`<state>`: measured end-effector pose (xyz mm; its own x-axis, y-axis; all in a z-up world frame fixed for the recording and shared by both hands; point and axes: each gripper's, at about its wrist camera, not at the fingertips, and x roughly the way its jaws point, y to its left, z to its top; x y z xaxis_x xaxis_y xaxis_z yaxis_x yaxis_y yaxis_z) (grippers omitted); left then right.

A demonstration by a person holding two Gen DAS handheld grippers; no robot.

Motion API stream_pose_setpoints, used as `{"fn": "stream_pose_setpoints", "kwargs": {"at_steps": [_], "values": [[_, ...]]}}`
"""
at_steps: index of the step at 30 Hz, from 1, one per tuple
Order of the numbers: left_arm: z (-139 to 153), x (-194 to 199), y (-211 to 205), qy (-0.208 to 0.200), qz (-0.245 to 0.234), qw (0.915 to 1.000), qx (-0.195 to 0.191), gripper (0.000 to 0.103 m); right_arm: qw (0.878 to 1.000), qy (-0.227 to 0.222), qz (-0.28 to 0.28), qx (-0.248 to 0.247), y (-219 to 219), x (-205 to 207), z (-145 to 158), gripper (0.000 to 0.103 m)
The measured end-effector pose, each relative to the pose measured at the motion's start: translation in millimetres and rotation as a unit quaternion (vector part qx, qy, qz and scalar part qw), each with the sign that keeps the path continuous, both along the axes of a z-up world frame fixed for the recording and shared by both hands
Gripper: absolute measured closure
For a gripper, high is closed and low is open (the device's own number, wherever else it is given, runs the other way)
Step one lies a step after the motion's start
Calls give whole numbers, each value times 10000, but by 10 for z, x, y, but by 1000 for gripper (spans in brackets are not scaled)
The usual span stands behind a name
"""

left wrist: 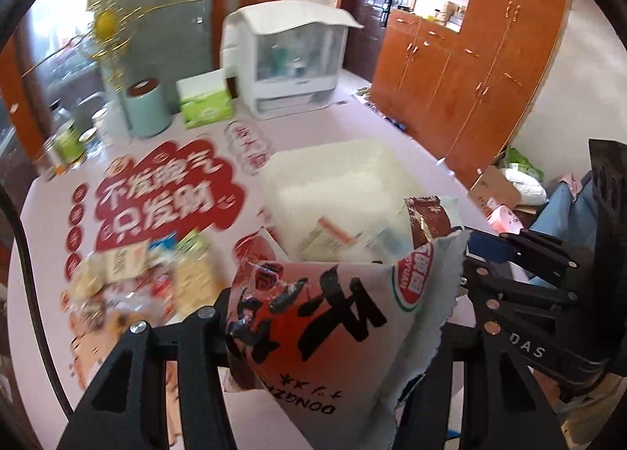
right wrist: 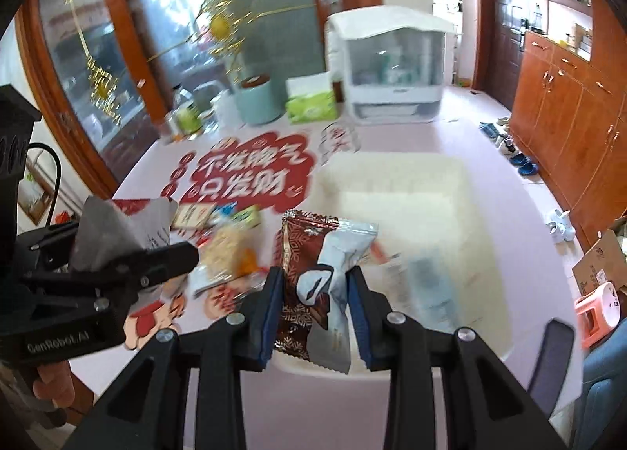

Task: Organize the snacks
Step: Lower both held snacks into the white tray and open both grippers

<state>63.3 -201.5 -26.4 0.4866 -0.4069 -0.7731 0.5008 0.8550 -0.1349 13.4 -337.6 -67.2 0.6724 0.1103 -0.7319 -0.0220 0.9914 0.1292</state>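
Observation:
My left gripper (left wrist: 337,317) is shut on a pink snack packet with black characters (left wrist: 325,317), held above the table's near side; it also shows in the right wrist view (right wrist: 129,246). My right gripper (right wrist: 315,293) is shut on a brown and pale-blue snack packet (right wrist: 313,266), held over the near edge of the white bin (right wrist: 462,183). That brown packet shows in the left wrist view (left wrist: 427,219) beside the bin (left wrist: 313,172). A few packets lie inside the bin (right wrist: 427,281). A pile of loose snacks (left wrist: 149,273) lies on the table left of the bin.
At the table's far side stand a white dispenser box (right wrist: 392,70), a green tissue pack (right wrist: 309,97), a teal canister (right wrist: 256,101) and jars (right wrist: 184,117). A red printed mat (right wrist: 250,172) covers the table's middle. Wooden cabinets (right wrist: 568,105) and shoes lie to the right.

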Motion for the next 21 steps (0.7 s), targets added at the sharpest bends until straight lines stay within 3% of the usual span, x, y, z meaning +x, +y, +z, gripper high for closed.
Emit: {"fn": "stream_pose_setpoints", "kwargs": {"at_steps": [4,11,21], "values": [[34,137,-422,-16,-37,10000,-76,50,9999,-123,-118,-8,-405,142,87,70],[-76,357,-910,-13,19,9999,164,49,9988,-256,-369,199,-990,527,222,69],[-241,553,-1104,152,187,9992,325,48,9978,-457,-432,195,-1207,866,295,69]]}}
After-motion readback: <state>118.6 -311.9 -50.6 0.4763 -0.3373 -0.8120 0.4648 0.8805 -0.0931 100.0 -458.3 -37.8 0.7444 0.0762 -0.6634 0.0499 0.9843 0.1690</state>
